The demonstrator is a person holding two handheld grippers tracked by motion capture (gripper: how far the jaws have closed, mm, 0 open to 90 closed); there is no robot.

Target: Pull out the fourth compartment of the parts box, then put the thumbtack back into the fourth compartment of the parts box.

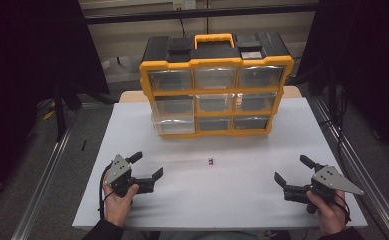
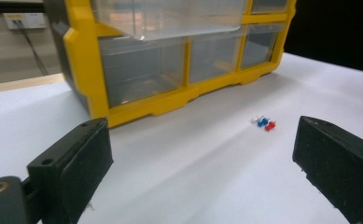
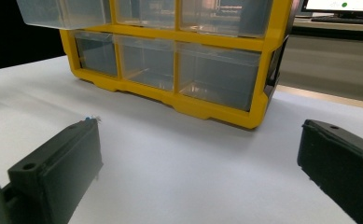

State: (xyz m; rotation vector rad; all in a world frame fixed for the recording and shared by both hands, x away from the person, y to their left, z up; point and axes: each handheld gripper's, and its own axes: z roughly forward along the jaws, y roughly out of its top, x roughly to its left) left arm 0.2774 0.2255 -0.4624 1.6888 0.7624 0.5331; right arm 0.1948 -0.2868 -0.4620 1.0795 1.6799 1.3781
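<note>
Pushpins (image 2: 263, 122) show three colours in left gripper view.

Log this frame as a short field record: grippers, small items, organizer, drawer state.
left gripper: open, empty, resting near the table's front left
right gripper: open, empty, near the front right
small items: pushpins, white, blue and red, lying together on the table between the grippers
organizer: yellow and black, clear drawers, upright at the table's far side
open drawer: left column, pulled partly out

High view looks down; both gripper views, low, share the yellow organizer (image 1: 215, 85)
</note>
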